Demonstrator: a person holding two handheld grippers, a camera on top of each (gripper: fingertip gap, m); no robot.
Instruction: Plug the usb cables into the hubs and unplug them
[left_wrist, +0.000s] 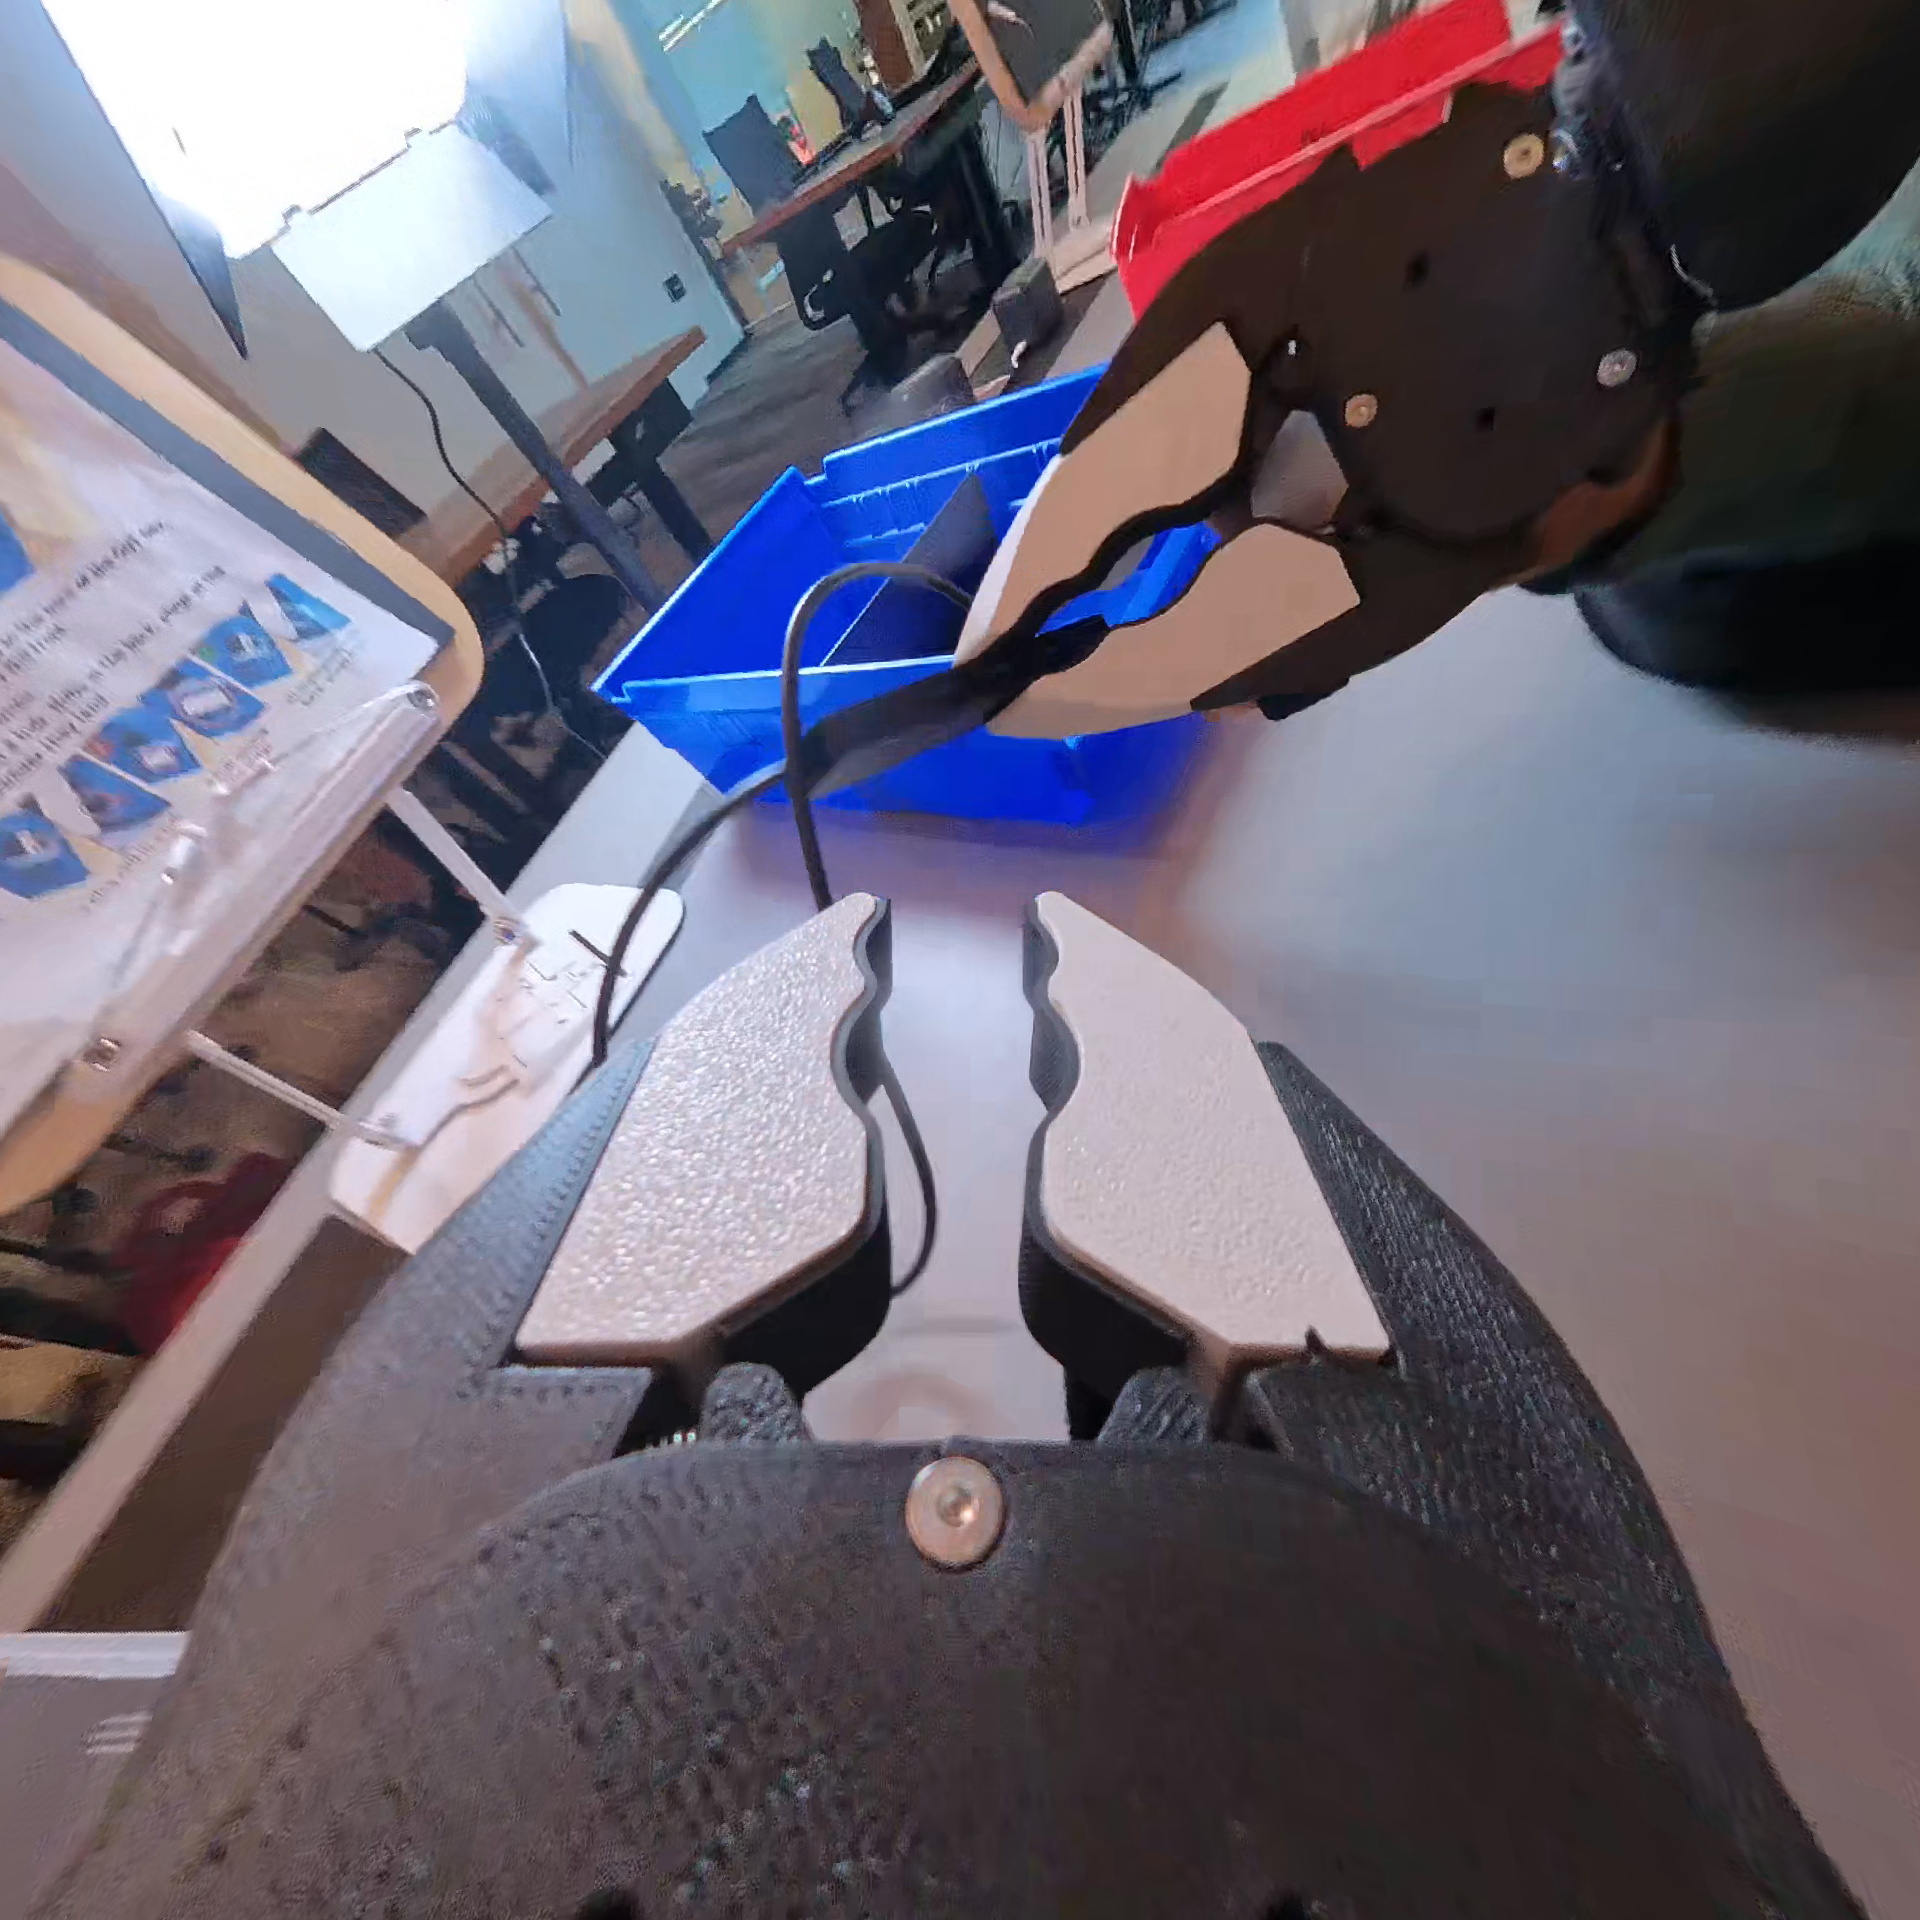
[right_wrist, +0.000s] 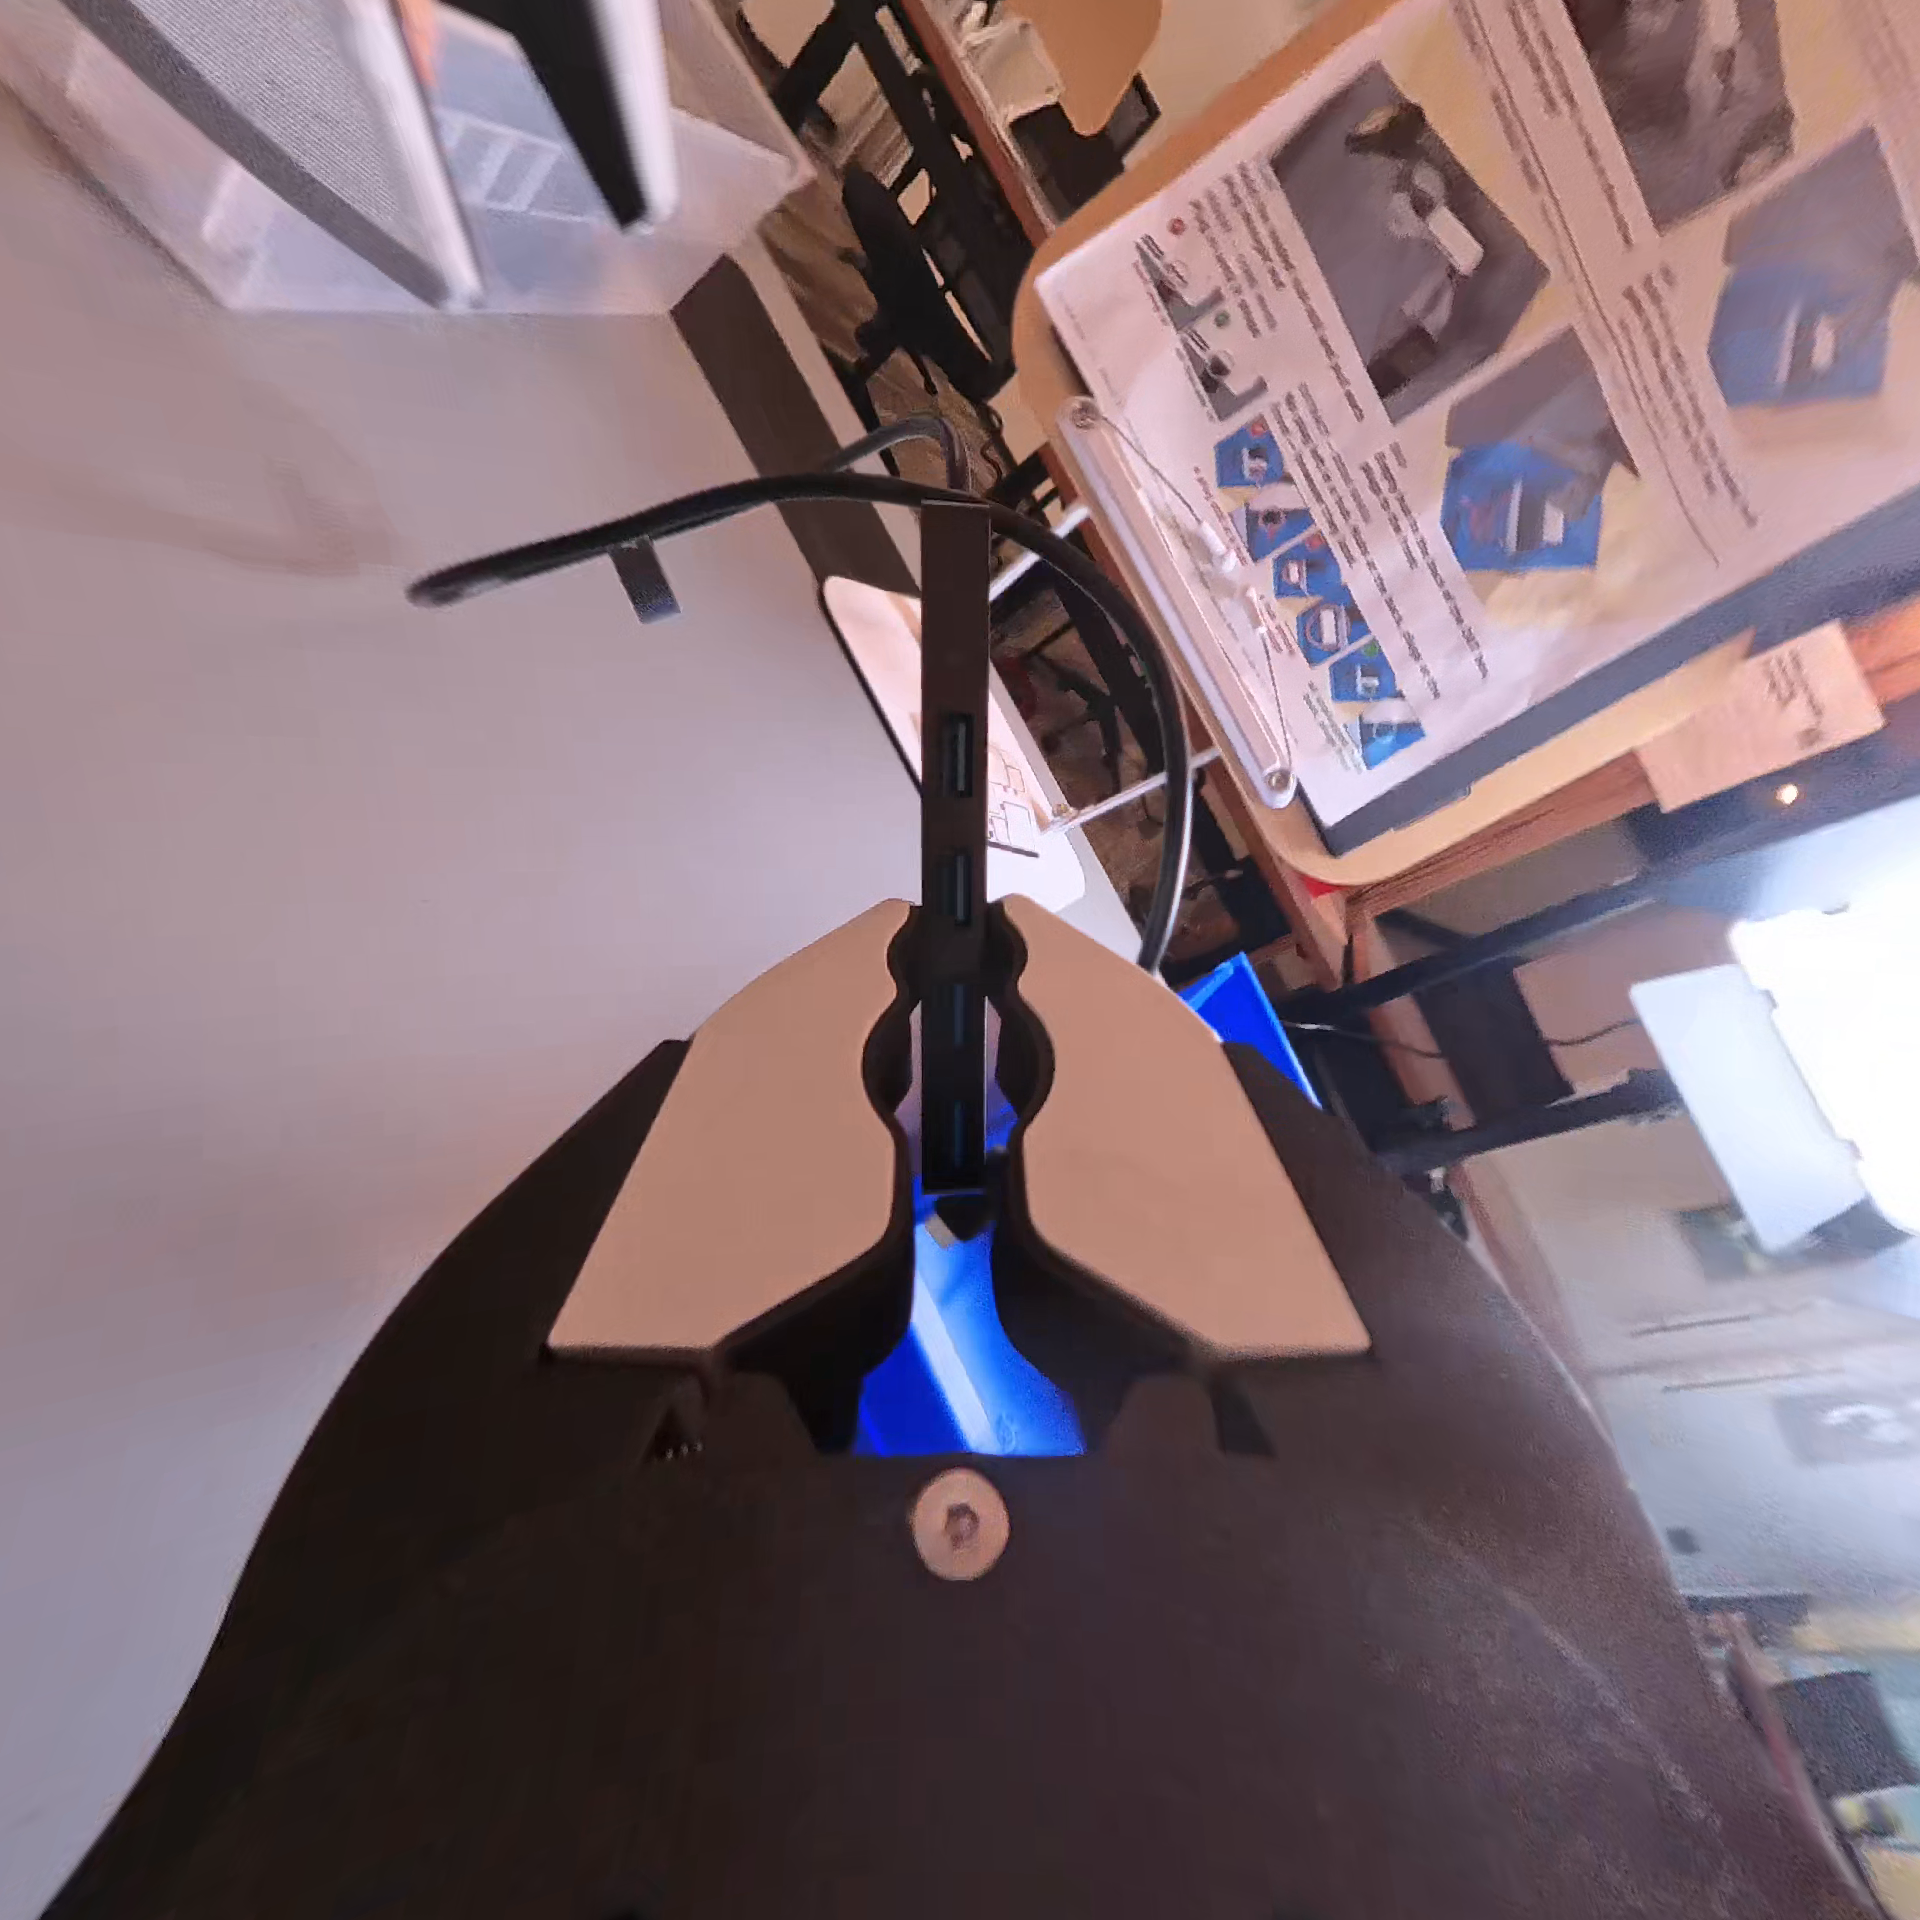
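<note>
Hovering low over the tabletop (left_wrist: 1455, 935), the left hand-held gripper (left_wrist: 956, 935) is seen parted and empty, a cable (left_wrist: 795, 727) looped past one finger where it could be snagged; the blue bin (left_wrist: 727, 696) and table edge lie close. In the right view, the hub (right_wrist: 956, 810) is pinched edgewise by the right hand-held gripper (right_wrist: 956, 920); slippage is risked.

The left gripper (left_wrist: 956, 925) points forward low over the bench, its two fingers (left_wrist: 727, 1132) spread with a clear gap between them, gripping nothing. The right gripper (right_wrist: 958, 914) is raised and rolled onto its side, its fingers (right_wrist: 758, 1143) pressed in on a slim black hub (right_wrist: 956, 748). A dark-sleeved arm (left_wrist: 1787, 499) extends behind it.
</note>
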